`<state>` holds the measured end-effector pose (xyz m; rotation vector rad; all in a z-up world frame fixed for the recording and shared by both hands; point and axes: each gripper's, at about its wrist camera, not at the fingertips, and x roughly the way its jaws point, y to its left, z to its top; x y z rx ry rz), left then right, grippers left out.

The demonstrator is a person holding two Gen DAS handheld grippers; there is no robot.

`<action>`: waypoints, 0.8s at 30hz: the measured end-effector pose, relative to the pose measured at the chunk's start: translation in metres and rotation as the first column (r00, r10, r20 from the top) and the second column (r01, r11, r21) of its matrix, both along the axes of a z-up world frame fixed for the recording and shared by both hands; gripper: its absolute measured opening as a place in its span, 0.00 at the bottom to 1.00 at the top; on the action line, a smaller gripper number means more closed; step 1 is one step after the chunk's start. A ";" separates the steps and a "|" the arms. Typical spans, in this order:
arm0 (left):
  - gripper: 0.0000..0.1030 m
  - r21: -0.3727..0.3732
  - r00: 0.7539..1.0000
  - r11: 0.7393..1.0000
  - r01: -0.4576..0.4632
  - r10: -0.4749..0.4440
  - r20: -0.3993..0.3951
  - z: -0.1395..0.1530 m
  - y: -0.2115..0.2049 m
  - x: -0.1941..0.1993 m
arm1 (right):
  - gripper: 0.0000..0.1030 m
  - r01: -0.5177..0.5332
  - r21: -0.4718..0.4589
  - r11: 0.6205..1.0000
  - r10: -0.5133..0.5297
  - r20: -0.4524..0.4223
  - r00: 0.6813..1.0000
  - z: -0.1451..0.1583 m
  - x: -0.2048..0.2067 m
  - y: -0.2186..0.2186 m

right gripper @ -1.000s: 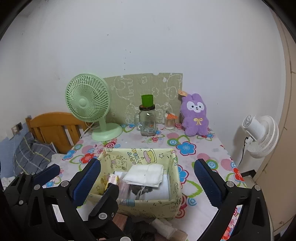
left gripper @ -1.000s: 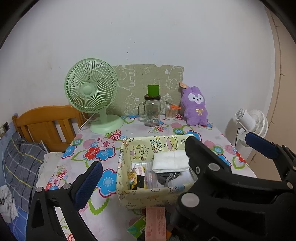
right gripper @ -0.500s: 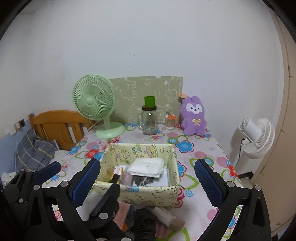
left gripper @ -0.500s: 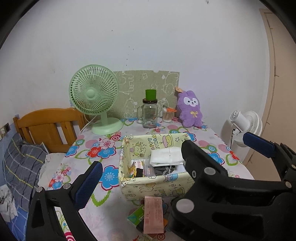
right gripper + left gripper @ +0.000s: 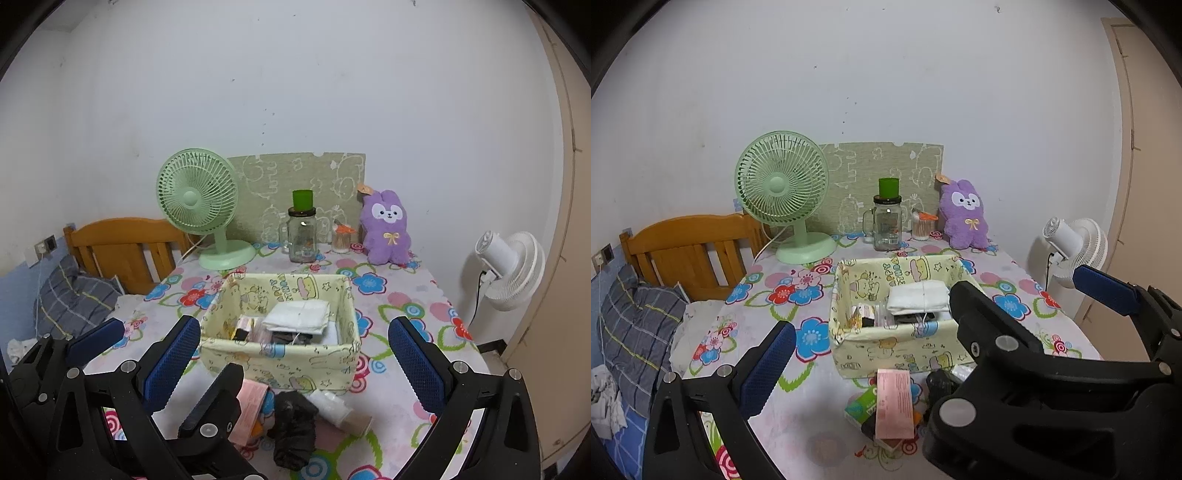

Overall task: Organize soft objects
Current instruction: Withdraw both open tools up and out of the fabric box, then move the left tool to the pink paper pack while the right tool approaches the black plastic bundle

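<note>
Flowered tablecloth (image 5: 402,295) carries a basket (image 5: 280,363) between the wide-open right gripper's (image 5: 293,354) fingers, beyond the left gripper's (image 5: 938,321) spread, empty fingers.

The fabric bin (image 5: 280,354) stands in the middle of the table (image 5: 413,295), open from above. A small pile (image 5: 295,421) blocks the front edge before it. The fan (image 5: 207,210), jar (image 5: 302,236) and plush (image 5: 388,229) line the back edge. The left and right edges are free.
</note>
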<state>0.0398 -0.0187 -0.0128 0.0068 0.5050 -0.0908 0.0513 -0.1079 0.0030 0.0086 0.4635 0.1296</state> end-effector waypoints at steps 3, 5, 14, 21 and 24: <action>1.00 -0.003 1.000 1.000 0.001 -0.001 -0.007 -0.003 0.000 -0.005 | 1.00 0.002 -0.003 1.000 -0.002 -0.001 1.000 -0.003 -0.005 0.000; 1.00 -0.006 1.000 1.000 0.002 -0.003 -0.009 -0.005 0.000 -0.008 | 1.00 0.003 -0.001 1.000 -0.003 -0.005 1.000 -0.006 -0.009 0.000; 1.00 -0.015 1.000 1.000 0.009 -0.010 -0.014 -0.016 -0.002 -0.019 | 1.00 0.031 -0.008 0.999 -0.030 0.032 0.999 -0.012 -0.024 -0.002; 1.00 0.001 0.999 1.000 0.017 -0.017 -0.036 -0.033 -0.006 -0.022 | 1.00 0.052 -0.003 0.999 -0.052 0.009 0.999 -0.029 -0.029 -0.007; 1.00 0.008 0.999 1.000 0.016 -0.015 -0.038 -0.039 -0.008 -0.023 | 1.00 0.037 -0.010 0.999 -0.037 -0.012 0.999 -0.036 -0.029 -0.007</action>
